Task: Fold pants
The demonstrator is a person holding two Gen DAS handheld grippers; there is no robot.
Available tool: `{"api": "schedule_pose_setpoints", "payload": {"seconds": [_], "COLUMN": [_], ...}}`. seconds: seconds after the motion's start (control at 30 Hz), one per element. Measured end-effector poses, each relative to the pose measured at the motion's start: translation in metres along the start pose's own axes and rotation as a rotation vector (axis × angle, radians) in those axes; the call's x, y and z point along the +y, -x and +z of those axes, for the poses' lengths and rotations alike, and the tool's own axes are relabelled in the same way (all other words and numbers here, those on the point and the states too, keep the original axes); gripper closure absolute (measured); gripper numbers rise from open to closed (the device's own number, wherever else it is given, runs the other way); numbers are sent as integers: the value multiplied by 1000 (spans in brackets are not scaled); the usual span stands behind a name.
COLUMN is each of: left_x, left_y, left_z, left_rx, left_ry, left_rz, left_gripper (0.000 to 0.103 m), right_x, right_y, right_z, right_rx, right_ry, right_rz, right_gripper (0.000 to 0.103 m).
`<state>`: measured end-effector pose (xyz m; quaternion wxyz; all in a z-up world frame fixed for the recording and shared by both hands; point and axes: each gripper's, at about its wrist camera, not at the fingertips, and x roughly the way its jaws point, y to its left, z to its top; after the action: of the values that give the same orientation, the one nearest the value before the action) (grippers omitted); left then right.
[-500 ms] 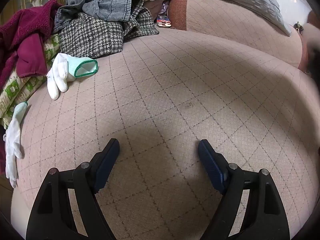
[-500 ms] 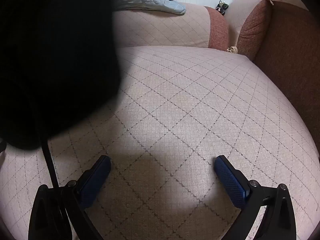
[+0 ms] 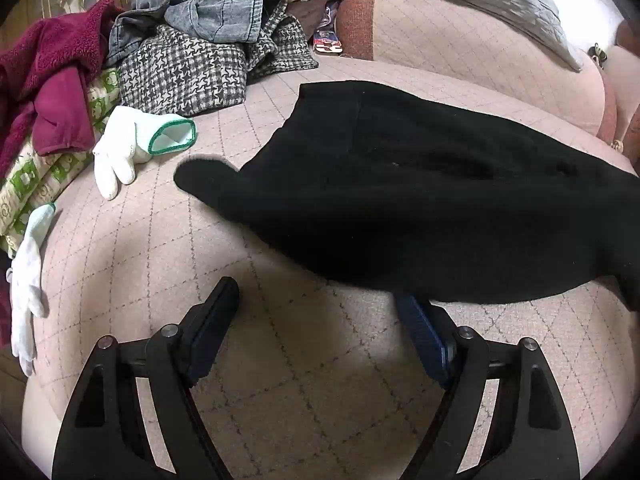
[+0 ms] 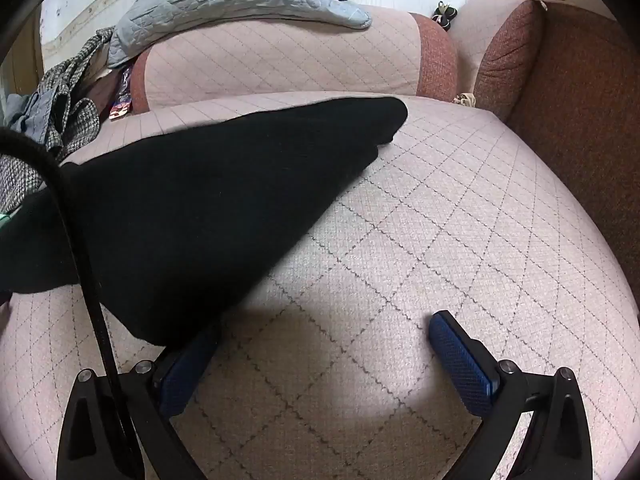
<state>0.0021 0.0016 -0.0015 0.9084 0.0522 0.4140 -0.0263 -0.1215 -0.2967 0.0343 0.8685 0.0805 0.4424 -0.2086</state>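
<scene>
Black pants [image 3: 420,200] now lie across the pink quilted cushion [image 3: 280,360] ahead of both grippers, where half a second ago the left view showed bare cushion and the right view only a dark mass up at its left. Both tools are spread wide and pinch nothing. For the left gripper [image 3: 320,320], the cloth's near edge hides the tip of its right finger, and whether they touch I cannot tell. For the right gripper [image 4: 324,340], the same garment hides the tip of its left finger and tapers away ahead to the right. Off to the left gripper's far left sit a white glove [image 3: 132,148] and a heap of clothes [image 3: 192,56]. The garment looks bunched, so flattening it comes first, I judge: each tool should take one edge, pinch a single layer cleanly, and draw outward.
</scene>
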Motion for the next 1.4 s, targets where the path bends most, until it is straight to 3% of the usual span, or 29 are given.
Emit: {"api": "schedule_pose_setpoints", "payload": {"seconds": [0.6,0.8,0.9,1.0,1.2,1.4], "left_x": [-2,-3,0,2,6,-3], "left_y": [2,6,16,33,60,60], "left_z": [0,6,8,11,18,21], "left_rx": [3,67,60,24,-60,-36], "left_ry": [-1,-26,-18,8,9,-9], "left_rz": [1,-3,-36,-86,-132,-225], "left_gripper": [21,21,21,21,21,21], "right_x": [2,-1,3,9,33,85], "right_y": [2,3,7,22,61,69], "right_z": [1,2,1,1,12,38], "right_rx": [2,10,38,49,-81,-207], "right_ry": [1,3,65,95,214,523], "right_rz": [-1,17,53,185,324,410], "right_gripper": [0,0,0,5,5,5]}}
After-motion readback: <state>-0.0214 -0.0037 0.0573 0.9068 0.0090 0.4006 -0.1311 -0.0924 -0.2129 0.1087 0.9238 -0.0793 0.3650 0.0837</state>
